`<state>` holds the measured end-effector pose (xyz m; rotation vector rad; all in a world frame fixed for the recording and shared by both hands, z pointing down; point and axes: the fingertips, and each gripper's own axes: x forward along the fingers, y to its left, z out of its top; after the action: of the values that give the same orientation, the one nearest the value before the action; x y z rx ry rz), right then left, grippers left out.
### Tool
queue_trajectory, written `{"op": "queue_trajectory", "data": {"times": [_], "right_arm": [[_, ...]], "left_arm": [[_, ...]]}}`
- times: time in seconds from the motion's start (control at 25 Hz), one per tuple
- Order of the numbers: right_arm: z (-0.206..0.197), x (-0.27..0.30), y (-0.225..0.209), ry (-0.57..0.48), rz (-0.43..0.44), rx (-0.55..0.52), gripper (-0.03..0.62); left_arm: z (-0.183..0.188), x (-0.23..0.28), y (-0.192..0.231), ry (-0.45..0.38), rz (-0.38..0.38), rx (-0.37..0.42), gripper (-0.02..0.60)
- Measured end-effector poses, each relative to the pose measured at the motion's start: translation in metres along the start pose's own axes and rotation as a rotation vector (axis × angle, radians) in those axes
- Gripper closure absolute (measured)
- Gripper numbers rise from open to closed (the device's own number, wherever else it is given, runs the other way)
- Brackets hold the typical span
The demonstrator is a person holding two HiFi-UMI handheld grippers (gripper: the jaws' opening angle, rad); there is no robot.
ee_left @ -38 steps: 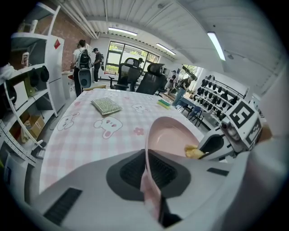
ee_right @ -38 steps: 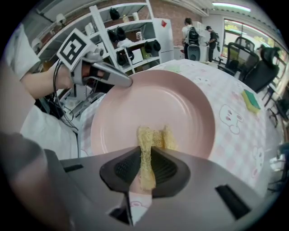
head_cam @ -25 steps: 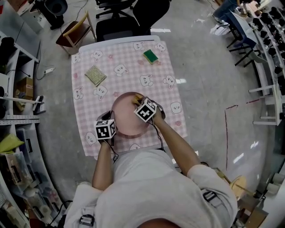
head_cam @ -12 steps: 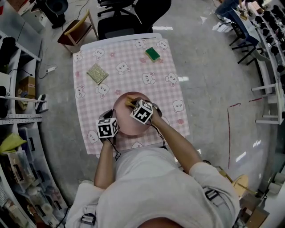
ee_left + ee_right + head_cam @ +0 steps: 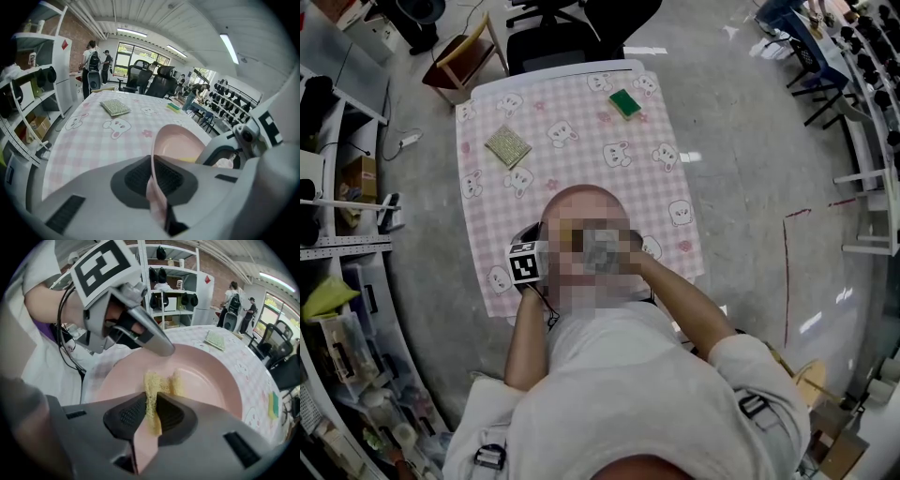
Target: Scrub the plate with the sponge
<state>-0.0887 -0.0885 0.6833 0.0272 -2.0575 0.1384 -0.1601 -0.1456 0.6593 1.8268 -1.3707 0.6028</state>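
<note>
The pink plate (image 5: pixel 213 376) rests on the pink checked tablecloth (image 5: pixel 581 141), tipped up at its near-left rim. That rim (image 5: pixel 180 143) is clamped edge-on in my left gripper (image 5: pixel 157 178), which is shut on it. My right gripper (image 5: pixel 151 414) is shut on a yellow sponge (image 5: pixel 157 384), whose tip presses on the plate's inner surface. From the right gripper view, the left gripper (image 5: pixel 161 350) reaches over the plate's far rim. In the head view a mosaic patch covers the plate and right gripper; only the left gripper (image 5: pixel 532 246) shows.
A green sponge (image 5: pixel 625 103) lies at the table's far right. A beige woven pad (image 5: pixel 507 147) lies at the far left. A black chair (image 5: pixel 572 37) stands behind the table. Shelving (image 5: pixel 337 309) lines the left side. People stand far off in the room.
Between the earlier frames the right gripper slid the sponge slightly left across the plate. The left gripper stayed on the plate's left rim. A mosaic patch now hides the plate area.
</note>
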Motion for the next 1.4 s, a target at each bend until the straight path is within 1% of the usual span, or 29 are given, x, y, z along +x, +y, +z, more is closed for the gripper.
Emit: {"op": "queue_trajectory", "data": {"times": [0.24, 0.36, 0.56, 0.68, 0.8, 0.96, 1.12, 1.24, 1.32, 1.4], "right_arm": [[-0.022, 0.002, 0.043, 0.056, 0.102, -0.049, 0.528], [-0.031, -0.001, 0.060, 0.070, 0.144, -0.028, 0.528], [-0.051, -0.003, 0.062, 0.093, 0.147, 0.018, 0.528], [-0.063, -0.006, 0.052, 0.097, 0.110, 0.057, 0.528], [-0.073, -0.013, 0.036, 0.091, 0.073, 0.119, 0.528], [-0.081, -0.022, 0.001, 0.075, -0.025, 0.213, 0.530], [-0.084, -0.031, -0.046, 0.035, -0.148, 0.365, 0.531], [-0.081, -0.033, -0.072, -0.003, -0.207, 0.479, 0.531], [-0.074, -0.033, -0.079, -0.018, -0.234, 0.509, 0.530], [-0.068, -0.030, -0.081, -0.018, -0.254, 0.501, 0.530]], "left_arm": [[0.001, 0.001, 0.002, 0.003, 0.001, 0.005, 0.557], [0.002, 0.002, 0.002, 0.005, -0.006, 0.014, 0.557], [0.002, 0.004, 0.003, 0.008, -0.011, 0.014, 0.557], [0.001, 0.004, 0.002, 0.006, -0.018, 0.012, 0.557], [0.001, 0.004, 0.000, 0.004, -0.019, 0.010, 0.557], [0.002, 0.003, -0.001, 0.002, -0.017, 0.014, 0.557], [0.003, 0.003, -0.001, 0.001, -0.018, 0.015, 0.557], [0.002, 0.005, -0.002, 0.000, -0.016, 0.013, 0.557], [0.001, 0.005, -0.002, 0.001, -0.013, 0.008, 0.556], [0.000, 0.005, -0.002, 0.004, -0.011, 0.004, 0.557]]}}
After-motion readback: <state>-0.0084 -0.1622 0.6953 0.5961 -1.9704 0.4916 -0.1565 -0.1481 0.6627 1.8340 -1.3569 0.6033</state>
